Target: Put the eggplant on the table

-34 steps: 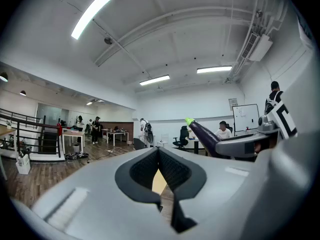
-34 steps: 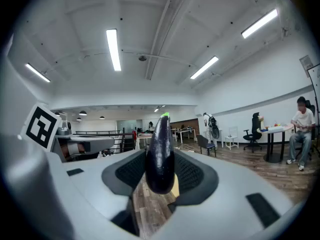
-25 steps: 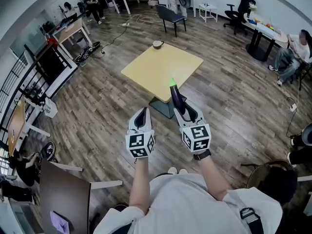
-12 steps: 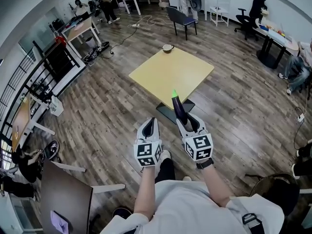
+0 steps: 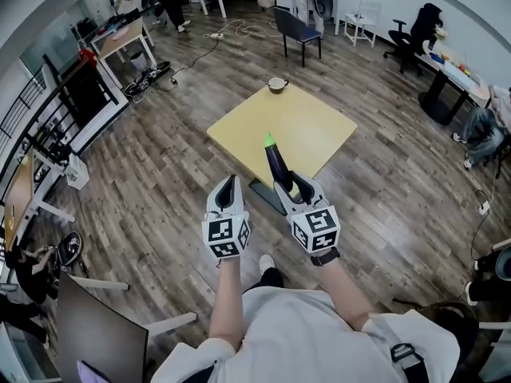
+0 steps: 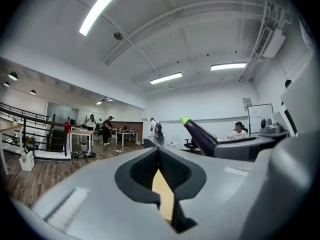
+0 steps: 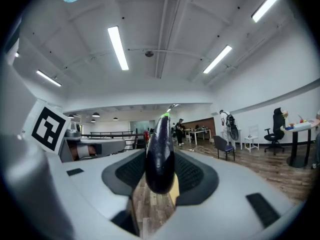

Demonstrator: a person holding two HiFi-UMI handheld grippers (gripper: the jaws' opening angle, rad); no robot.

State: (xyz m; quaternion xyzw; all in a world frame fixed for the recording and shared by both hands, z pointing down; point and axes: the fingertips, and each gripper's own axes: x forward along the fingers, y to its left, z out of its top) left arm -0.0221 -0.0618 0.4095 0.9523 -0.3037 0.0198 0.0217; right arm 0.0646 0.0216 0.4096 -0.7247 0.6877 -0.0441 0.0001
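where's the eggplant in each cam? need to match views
Head view: eggplant at centre, jutting from the right gripper toward the yellow table.
Left gripper view: right of centre, slanting up-left.
Right gripper view: dead centre, between the jaws.
Shared landmark: the yellow table, a sliver between the jaws in both gripper views.

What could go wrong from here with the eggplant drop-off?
1. The right gripper holds the glossy dark purple eggplant by its blunt end only. Most of it sticks out past the tongs, green tip up, so it may pivot or slip on touchdown.
2. The eggplant is not yet down on the square yellow table. If it is released near the closest edge, its rounded body could roll off onto the wooden plank floor.
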